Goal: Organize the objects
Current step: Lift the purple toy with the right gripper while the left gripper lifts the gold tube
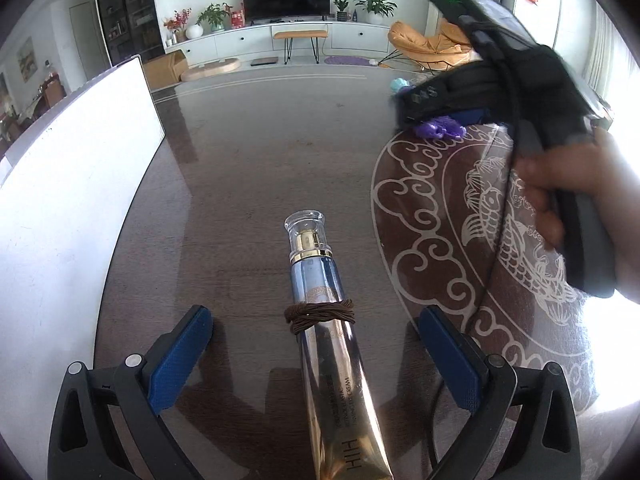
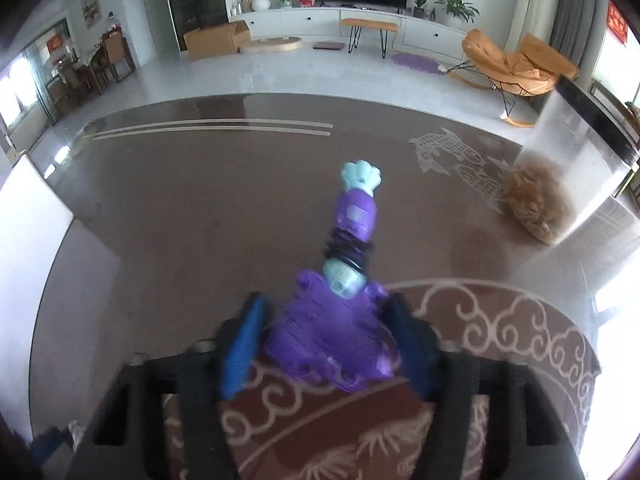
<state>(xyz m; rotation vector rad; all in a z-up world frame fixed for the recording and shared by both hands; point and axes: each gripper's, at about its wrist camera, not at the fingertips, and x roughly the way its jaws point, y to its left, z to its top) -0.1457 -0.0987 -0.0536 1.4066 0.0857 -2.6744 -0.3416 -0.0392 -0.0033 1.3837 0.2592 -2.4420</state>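
Lying between spread left fingers, cream tube; right fingers clenching purple toy.

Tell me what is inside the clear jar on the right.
The clear jar holds brownish, crumbly contents heaped at its bottom; blur hides what they are. Above that it looks empty.

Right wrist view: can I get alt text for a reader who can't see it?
The right gripper has its blue pads on either side of a purple and pale-blue toy figure with black bands around its middle, above a glossy brown table. A clear jar of brown bits stands at right.
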